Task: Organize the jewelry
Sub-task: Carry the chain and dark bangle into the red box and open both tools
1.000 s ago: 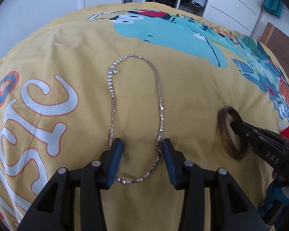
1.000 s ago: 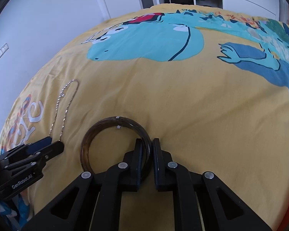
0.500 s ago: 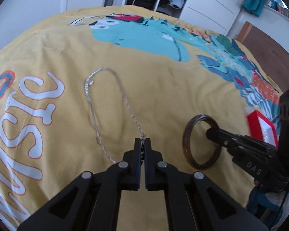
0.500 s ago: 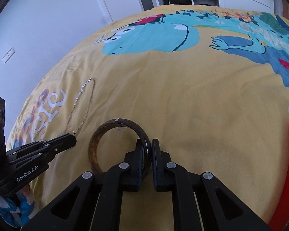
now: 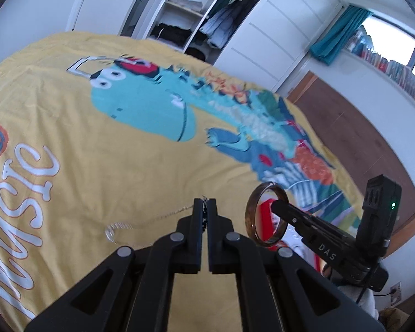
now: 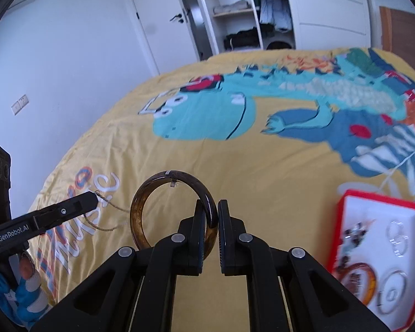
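The thin silver chain necklace (image 5: 163, 215) is pinched at one point between the black fingertips of the left hand-held gripper (image 5: 204, 207), which is clenched on it; the rest of the chain trails down and to the left toward the yellow bedspread (image 5: 124, 166), its far loop blurred, so whether it touches the cloth is hard to say. In the right wrist view the same chain (image 6: 105, 213) hangs in a slack curve from that gripper's tip (image 6: 92, 197).

Just beside it, the dark brown translucent bangle (image 6: 174, 213) stands upright, clear of the bed, its right side grasped between the closed jaws of the right hand-held gripper (image 6: 210, 213). From the left wrist view the bangle (image 5: 265, 215) appears as a ring on the end of the right gripper (image 5: 275, 207).

Low at the right of the right wrist view lies a red-rimmed white jewelry tray (image 6: 343, 238) on the bed, holding an amber bangle (image 6: 358, 282), clear rings (image 6: 397, 239) and a small dark piece (image 6: 351, 232).

The bedspread carries a turquoise cartoon dinosaur (image 6: 207, 116) and white lettering (image 5: 22, 193). Behind the bed stand a white door (image 6: 157, 19) and an open wardrobe (image 6: 243, 13) with folded clothes.
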Motion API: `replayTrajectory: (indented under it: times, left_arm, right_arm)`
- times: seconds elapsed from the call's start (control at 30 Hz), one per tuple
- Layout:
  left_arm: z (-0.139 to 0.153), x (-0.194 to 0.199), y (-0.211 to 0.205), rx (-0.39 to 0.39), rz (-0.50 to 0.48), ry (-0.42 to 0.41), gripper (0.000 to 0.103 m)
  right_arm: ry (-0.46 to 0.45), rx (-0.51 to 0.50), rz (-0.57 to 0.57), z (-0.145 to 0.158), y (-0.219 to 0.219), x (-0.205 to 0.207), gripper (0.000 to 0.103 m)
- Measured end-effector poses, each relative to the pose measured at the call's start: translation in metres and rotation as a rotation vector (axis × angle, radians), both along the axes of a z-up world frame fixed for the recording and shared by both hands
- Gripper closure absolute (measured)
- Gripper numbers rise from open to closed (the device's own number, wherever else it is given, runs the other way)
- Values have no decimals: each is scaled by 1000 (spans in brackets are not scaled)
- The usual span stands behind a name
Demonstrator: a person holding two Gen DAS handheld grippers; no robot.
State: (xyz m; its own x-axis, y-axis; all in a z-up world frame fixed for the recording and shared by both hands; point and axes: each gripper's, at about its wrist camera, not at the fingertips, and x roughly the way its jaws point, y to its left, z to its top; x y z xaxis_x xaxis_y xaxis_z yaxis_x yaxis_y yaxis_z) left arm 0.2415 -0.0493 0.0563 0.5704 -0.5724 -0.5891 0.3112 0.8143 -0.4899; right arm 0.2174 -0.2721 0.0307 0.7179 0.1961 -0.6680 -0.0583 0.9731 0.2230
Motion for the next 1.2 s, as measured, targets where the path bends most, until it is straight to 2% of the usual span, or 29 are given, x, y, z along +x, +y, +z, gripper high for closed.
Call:
replayTrajectory:
  times: [0.2, 0.33, 0.6, 0.77, 0.93, 1.03, 1.2]
  left_arm:
    - [61, -17, -44, -66, -83, -87, 101]
    - [88, -26, -85, -93, -154, -126, 101]
    - [105, -35, -179, -83, -293, -150, 101]
    - [97, -27, -225, -67, -331, -141, 101]
    - [73, -12, -261, -49, -356, -107, 101]
    - [50, -4, -279, 7, -365, -95, 101]
    - [-10, 8, -291, 101, -375, -14, 101]
  right_arm:
    - [-57, -57, -61, 44, -41, -27, 95]
    - [-83, -102, -116, 64, -78, -45, 95]
    - [-66, -153, -231, 61, -150, -57, 95]
    - [-23, -171, -270, 37, -176, -54, 95]
    - [45, -161, -318, 0, -202, -52, 95]
    - [88, -156, -340, -23, -213, -48, 94]
    - [151, -146, -350, -59, -223, -37, 94]
